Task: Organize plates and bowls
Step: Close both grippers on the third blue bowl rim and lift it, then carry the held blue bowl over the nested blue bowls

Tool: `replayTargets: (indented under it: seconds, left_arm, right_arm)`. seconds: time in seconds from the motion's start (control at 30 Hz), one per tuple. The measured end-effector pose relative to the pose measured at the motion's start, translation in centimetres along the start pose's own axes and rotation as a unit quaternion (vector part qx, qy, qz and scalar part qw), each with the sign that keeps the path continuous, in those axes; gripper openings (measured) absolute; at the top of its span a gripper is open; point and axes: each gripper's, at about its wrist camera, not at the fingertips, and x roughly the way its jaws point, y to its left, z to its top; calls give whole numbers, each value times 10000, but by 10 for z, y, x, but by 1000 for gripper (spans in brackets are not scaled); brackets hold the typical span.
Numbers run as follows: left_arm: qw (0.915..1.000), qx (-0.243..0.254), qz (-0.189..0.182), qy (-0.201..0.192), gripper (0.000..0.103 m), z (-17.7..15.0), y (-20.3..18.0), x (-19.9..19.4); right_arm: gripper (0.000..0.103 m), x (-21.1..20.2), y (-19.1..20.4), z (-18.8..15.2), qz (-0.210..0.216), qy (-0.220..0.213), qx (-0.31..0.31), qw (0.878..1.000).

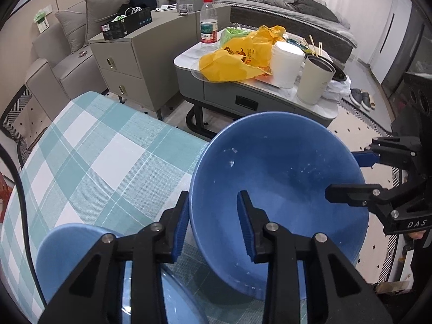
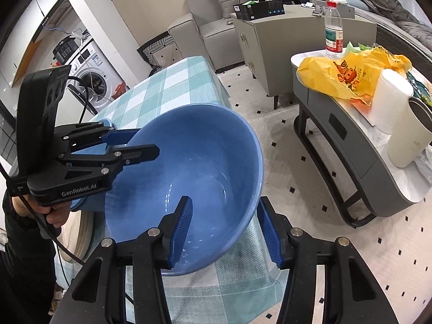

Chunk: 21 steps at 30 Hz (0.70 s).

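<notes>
Item: large blue bowl (image 1: 278,197), tilted, centre to lower right of the left wrist view, above the edge of a table under a teal-and-white checked cloth (image 1: 89,156). White specks on its inner wall.

Left gripper (image 1: 213,229): jaws partly open, straddling the bowl's near rim, one blue pad outside the wall, one inside. The outer pad lies against the rim; whether the inner pad presses is not clear.

Right gripper (image 2: 225,232): jaws partly open across the opposite rim, one pad inside the bowl, one outside. A gap shows at the outer pad; firm contact cannot be told.

Second item: smaller pale blue bowl (image 1: 67,259), lower left of the left wrist view, on the cloth just beside the left gripper.

Background, upper right: low grey side table (image 1: 243,94) bearing a yellow plastic bag (image 1: 237,56), water bottle (image 1: 208,21), white cup (image 1: 286,64), cream tumbler (image 1: 314,81).
</notes>
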Motion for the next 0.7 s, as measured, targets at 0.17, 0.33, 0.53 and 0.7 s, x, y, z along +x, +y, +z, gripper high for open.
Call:
replayTargets:
  seconds: [0.17, 0.33, 0.53, 0.7]
  left_arm:
    - [9999, 70, 53, 123, 34, -6, -4, -1]
    - [9998, 90, 70, 133, 34, -11, -7, -6]
    - [9998, 81, 73, 145, 34, -15, -9, -9]
    - [9999, 102, 59, 125, 34, -17, -13, -10]
  right_arm:
    - [51, -3, -4, -4, -40, 16, 36, 10000]
    - [46, -4, -6, -7, -53, 16, 68, 10000]
    - [42, -5, -7, -11, -43, 26, 80, 10000]
    - [31, -4, -6, -12, -37, 40, 56, 10000]
